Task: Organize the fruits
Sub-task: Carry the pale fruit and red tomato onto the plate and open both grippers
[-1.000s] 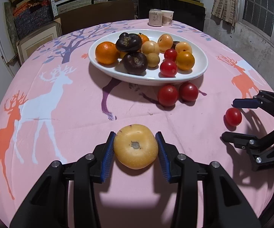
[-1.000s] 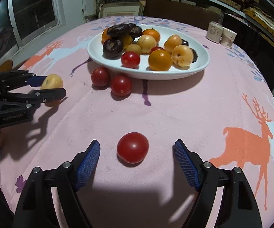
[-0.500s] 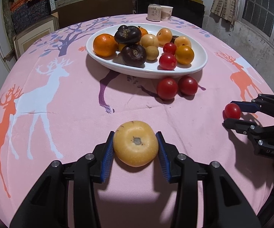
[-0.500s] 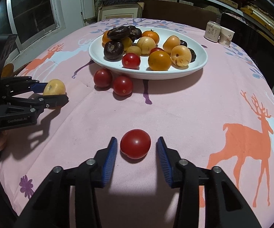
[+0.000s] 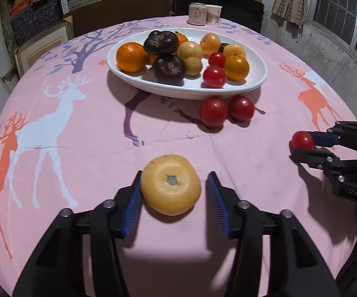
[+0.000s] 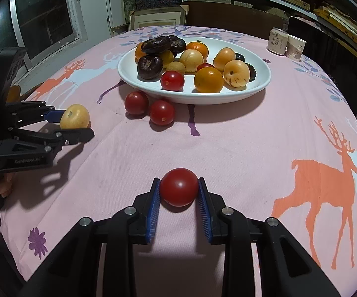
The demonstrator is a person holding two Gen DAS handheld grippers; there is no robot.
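Note:
A white oval plate (image 5: 257, 84) (image 6: 260, 89) holds several fruits: oranges, yellow fruits, dark fruits and red tomatoes. Two red tomatoes (image 5: 213, 112) (image 6: 136, 102) lie on the cloth in front of it. My left gripper (image 5: 173, 195) (image 6: 79, 126) stands around a yellow fruit (image 5: 170, 184) (image 6: 75, 116); the left pad touches it and a small gap shows at the right pad. My right gripper (image 6: 179, 194) (image 5: 302, 146) is shut on a red tomato (image 6: 179, 186) (image 5: 302, 140) low over the cloth.
The round table has a pink cloth (image 5: 79, 136) with deer prints. A can (image 5: 197, 13) and a paper cup (image 5: 213, 14) stand at the far edge behind the plate. Shelves, boxes and a chair back lie beyond the table.
My right gripper closed from wide open onto the red tomato. My left gripper loosened slightly around the yellow fruit, with a gap at its right pad.

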